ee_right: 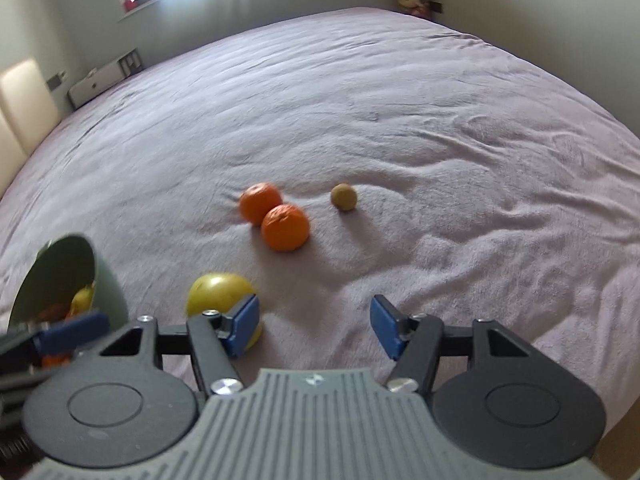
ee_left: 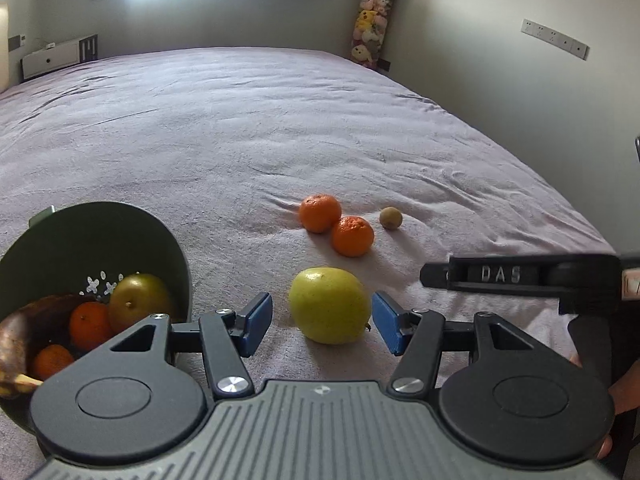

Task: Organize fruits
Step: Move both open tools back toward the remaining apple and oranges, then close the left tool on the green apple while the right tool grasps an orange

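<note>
Currently the left gripper point(ee_left: 322, 322) straddles the apple point(ee_left: 329, 305), one blue pad on each side. Jaws spread; a gap shows between pad and fruit on both sides, so nothing is pinched yet. This placement reads as a pre-grasp: the gripper is centred on the widest part so that closing would catch the fruit squarely.

Right gripper point(ee_right: 316, 326) is spread and empty, with only bedsheet point(ee_right: 400, 120) between its pads. Its left pad sits in front of the apple from this view; contact cannot be told. It points toward the two oranges point(ee_right: 285, 227) further out, which lie touching each other, and the small brown fruit point(ee_right: 343, 197) lies apart, to their right. Judgement: it is lining up for one of those.

Bowl point(ee_left: 152, 240) lies tilted on the soft sheet at the left, mouth toward the grippers. Inside it: a pear, two oranges and a dark banana. The tilt probably comes from the yielding bedding and keeps the opening easy to reach.

Four fruits remain on the sheet; the task is roughly half done.

Risk: round fruit may roll on the sheet if nudged.
</note>
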Demonstrator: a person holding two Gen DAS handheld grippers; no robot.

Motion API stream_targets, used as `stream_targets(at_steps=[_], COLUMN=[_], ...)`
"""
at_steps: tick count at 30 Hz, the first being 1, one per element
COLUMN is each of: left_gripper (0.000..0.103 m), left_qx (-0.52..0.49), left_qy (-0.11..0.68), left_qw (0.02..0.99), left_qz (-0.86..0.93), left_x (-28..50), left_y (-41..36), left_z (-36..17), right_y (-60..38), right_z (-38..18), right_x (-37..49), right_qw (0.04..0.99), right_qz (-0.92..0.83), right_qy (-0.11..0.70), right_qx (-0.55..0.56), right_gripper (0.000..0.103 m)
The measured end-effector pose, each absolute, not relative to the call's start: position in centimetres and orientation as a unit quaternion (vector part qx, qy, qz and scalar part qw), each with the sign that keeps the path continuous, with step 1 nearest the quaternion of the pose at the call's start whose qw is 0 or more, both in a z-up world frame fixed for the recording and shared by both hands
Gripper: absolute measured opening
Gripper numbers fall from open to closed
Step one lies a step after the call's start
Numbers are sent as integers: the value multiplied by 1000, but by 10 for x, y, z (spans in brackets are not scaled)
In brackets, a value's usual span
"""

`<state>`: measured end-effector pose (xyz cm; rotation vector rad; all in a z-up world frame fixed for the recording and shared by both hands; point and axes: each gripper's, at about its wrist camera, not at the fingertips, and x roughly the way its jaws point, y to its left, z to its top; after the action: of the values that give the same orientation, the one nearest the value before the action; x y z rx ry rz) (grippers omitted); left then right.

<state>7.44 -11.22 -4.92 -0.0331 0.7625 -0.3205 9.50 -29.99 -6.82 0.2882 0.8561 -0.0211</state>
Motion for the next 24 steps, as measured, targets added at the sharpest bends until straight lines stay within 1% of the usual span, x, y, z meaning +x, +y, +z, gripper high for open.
stream_targets(at_steps=[6,9,17,20,22,24], left_gripper=[79,81,82,82,81,80], left_qx=[1,-9,-27,-36,-33,-37], left_qy=[379,375,377,382,388,392], left_qw=[913,916,918,915,913,910], left_qz=[-149,-141,-124,-122,-123,-127], left_x=[81,85,100,104,108,110], left_y=[-130,-133,-136,-137,-139,-138], left_z=[-73,-80,-91,-94,-96,-96], right_y=[-301,-298,-289,-287,-283,-280], right_z=[-83,-86,-92,-94,-96,-99], right_x=[109,114,135,146,154,161], right_qw=[905,907,913,917,919,921], right_qz=[-15,-3,22,27,31,33], right_qy=[403,398,390,383,381,380], right_qx=[137,137,119,108,95,81], right_gripper=[60,59,59,55,50,50])
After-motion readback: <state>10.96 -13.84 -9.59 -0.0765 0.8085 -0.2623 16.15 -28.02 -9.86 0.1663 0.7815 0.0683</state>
